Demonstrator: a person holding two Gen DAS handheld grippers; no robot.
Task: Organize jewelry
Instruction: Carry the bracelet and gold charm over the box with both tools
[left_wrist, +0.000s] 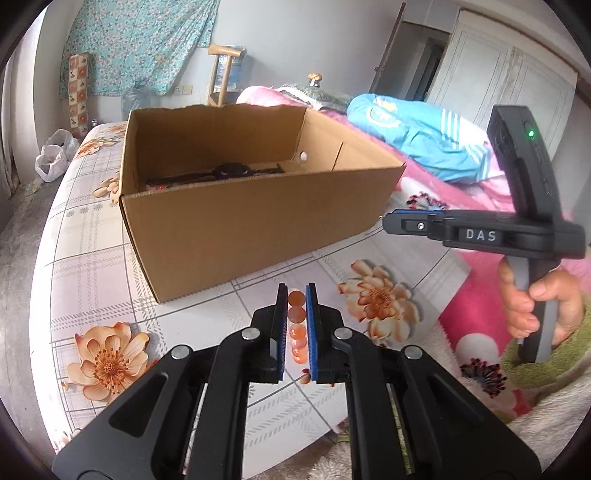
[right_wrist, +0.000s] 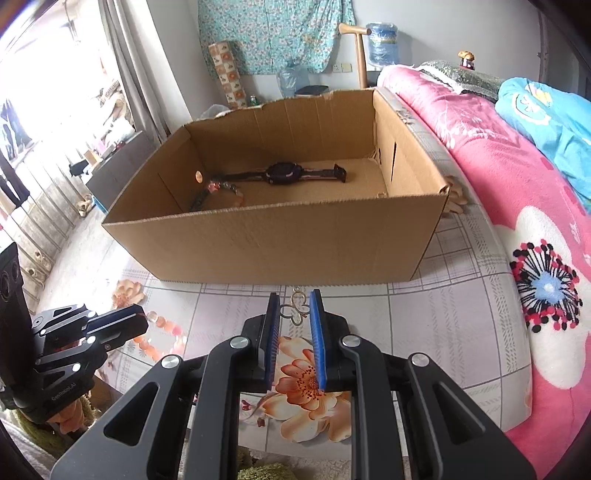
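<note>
An open cardboard box (left_wrist: 258, 221) (right_wrist: 280, 240) stands on the flowered bed cover. Inside it lie a black watch (right_wrist: 282, 172) and a beaded bracelet (right_wrist: 221, 188). My left gripper (left_wrist: 296, 295) has its jaws narrowly apart around an orange bead bracelet (left_wrist: 297, 325) lying on the cover; in the right wrist view the bracelet (right_wrist: 166, 332) shows beside the left gripper (right_wrist: 122, 325). My right gripper (right_wrist: 294, 299) is shut on a thin gold butterfly ornament (right_wrist: 294, 310), held low in front of the box. The right gripper also shows in the left wrist view (left_wrist: 406, 223).
A pink flowered blanket (right_wrist: 517, 192) and a blue garment (left_wrist: 417, 140) lie on the bed to the right. A wooden chair (left_wrist: 221, 74), water bottles and a plastic bag (left_wrist: 55, 158) stand beyond the bed. The bed edge is at the left.
</note>
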